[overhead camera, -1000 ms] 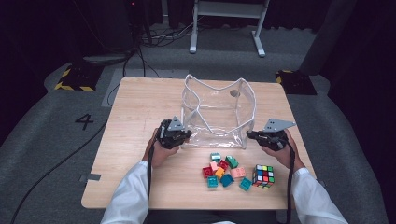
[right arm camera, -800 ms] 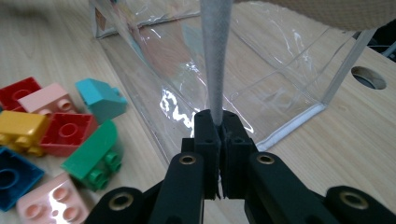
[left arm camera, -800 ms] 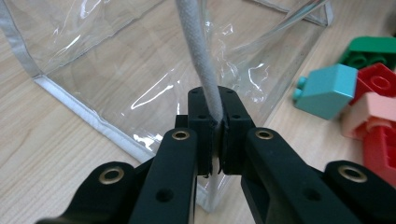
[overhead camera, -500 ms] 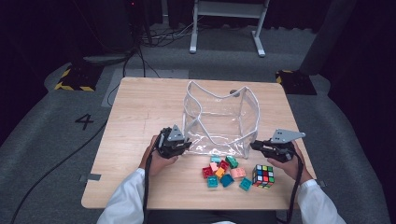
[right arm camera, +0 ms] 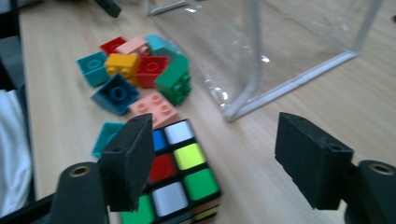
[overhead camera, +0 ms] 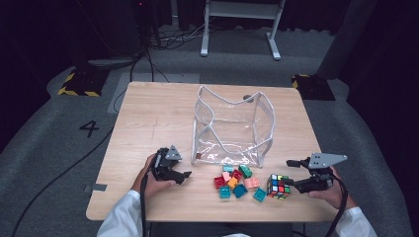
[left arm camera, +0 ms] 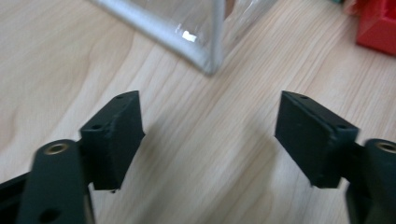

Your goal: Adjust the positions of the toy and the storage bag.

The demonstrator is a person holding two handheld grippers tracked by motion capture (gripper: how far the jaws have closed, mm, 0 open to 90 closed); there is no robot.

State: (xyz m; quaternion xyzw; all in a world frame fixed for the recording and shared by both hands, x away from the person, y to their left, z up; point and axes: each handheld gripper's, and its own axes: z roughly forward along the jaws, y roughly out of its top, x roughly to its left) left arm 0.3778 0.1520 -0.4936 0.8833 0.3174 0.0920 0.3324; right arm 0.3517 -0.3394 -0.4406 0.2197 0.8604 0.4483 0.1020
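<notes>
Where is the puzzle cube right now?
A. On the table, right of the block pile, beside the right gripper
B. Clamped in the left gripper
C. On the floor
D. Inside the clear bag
A: the puzzle cube sits on the table just right of the toy blocks, outside the clear bag, with the open right gripper next to it.

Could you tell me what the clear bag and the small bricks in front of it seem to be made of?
The clear bag looks like soft glossy vinyl with pale grey piping: see-through, creased, catching glare. The small bricks look like hard moulded plastic: solid colours, round studs, a slight sheen.
</notes>
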